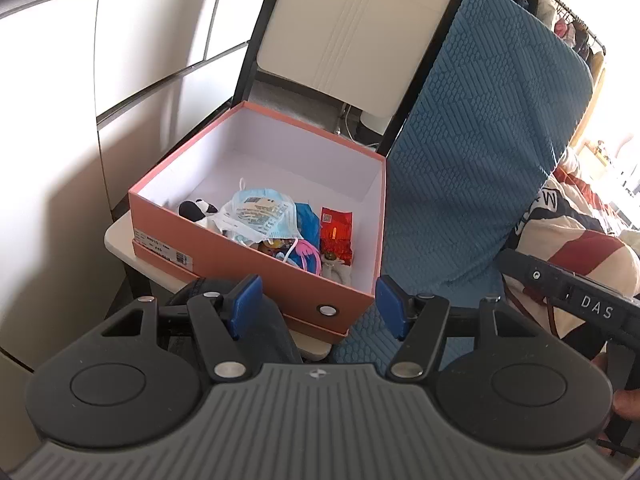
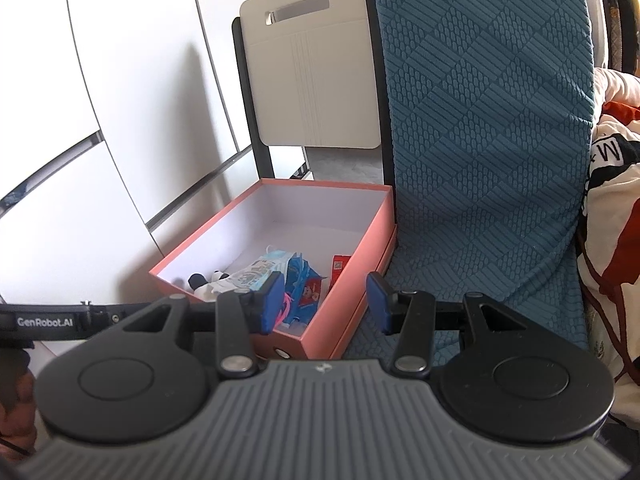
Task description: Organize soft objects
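While both grippers hang just short of the box, tilted down toward it, we see nothing held in either one. The left gripper (image 1: 318, 304) has its blue pads spread wide, with only the near corner of the orange box (image 1: 224, 240) showing in the gap. The right gripper (image 2: 326, 300) stands a little narrower, its jaws also apart and empty, the box's near right wall between the pads in our view. The black body of the right tool crosses the right edge of the left camera's picture, and part of a hand shows at the left edge of the right camera's picture.

The orange box (image 2: 352, 248) sits open on a pale chair seat (image 1: 120, 240), its lid underneath it. Inside, against the near wall, we find the soft things bunched together: a black-and-white plush toy (image 1: 196, 210), a light blue face mask (image 1: 264, 210), a blue packet (image 2: 304, 284), a red packet (image 1: 336, 232) and a pink loop (image 1: 308, 250). The far half of the box is bare white. Just beside the box on the right stands a chair in a blue textured cover (image 2: 488, 120).
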Motion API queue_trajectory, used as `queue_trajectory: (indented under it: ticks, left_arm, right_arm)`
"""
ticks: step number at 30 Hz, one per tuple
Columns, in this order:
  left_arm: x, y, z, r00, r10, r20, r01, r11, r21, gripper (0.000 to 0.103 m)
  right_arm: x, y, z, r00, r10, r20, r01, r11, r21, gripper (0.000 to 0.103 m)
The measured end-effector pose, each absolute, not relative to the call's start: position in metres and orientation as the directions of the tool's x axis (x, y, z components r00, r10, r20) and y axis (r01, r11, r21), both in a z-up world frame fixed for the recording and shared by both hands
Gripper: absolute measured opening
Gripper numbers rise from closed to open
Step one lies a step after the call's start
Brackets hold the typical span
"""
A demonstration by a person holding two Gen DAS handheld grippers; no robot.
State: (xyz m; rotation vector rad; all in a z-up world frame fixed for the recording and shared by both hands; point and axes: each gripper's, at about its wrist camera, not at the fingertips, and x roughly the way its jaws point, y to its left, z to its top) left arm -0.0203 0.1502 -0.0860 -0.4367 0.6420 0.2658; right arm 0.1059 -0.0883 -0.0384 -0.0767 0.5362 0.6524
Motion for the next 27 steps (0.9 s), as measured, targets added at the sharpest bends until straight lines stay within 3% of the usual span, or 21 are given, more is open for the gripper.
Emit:
queue_trajectory:
  ticks: [6,9,11,12,13,15,16,27]
  left_arm:
    - [-0.0197,0.1542,-0.0884,0.765,0.105,-0.635,-0.386,0.865,-0.321,0.068]
    - [-0.0192,0.1541,-0.0875,0.763,0.114,-0.636,-0.392,0.865,-0.315,0.086]
    - [-0.0191,0.1526,-0.0861,0.768,0.128,-0.628,-0.393,0.868,-0.304,0.092]
    - [-0.0189,0.1519,-0.0853,0.769,0.134,-0.625,-0.392,0.871,-0.297,0.093]
    - [-0.0186,0.1516,-0.0848,0.770,0.137,-0.623,-0.392,0.872,-0.293,0.097]
    - [-0.0179,0.1517,-0.0844,0.769,0.145,-0.622,-0.397,0.871,-0.288,0.101]
    - [-0.0178,0.1519,-0.0842,0.769,0.150,-0.622,-0.401,0.870,-0.286,0.101]
    - [-0.0165,0.1527,-0.0837,0.758,0.165,-0.631,-0.420,0.864,-0.279,0.102]
  right_arm:
    - [0.1074,-0.0897,-0.0397,0.673,0.546,-0.499,-0.584,0.806,0.095,0.048]
    - [0.1078,-0.0908,-0.0404,0.675,0.542,-0.501,-0.579,0.810,0.097,0.048]
    - [0.1083,-0.0914,-0.0403,0.677,0.538,-0.502,-0.575,0.813,0.095,0.050]
    - [0.1084,-0.0919,-0.0400,0.678,0.536,-0.502,-0.575,0.813,0.092,0.063]
    - [0.1085,-0.0921,-0.0398,0.681,0.534,-0.501,-0.573,0.814,0.089,0.083]
    - [0.1087,-0.0919,-0.0395,0.689,0.530,-0.494,-0.570,0.818,0.083,0.100]
    - [0.1088,-0.0926,-0.0394,0.691,0.532,-0.489,-0.571,0.817,0.080,0.103]
    - [0.1097,-0.0947,-0.0392,0.703,0.515,-0.491,-0.554,0.829,0.076,0.103]
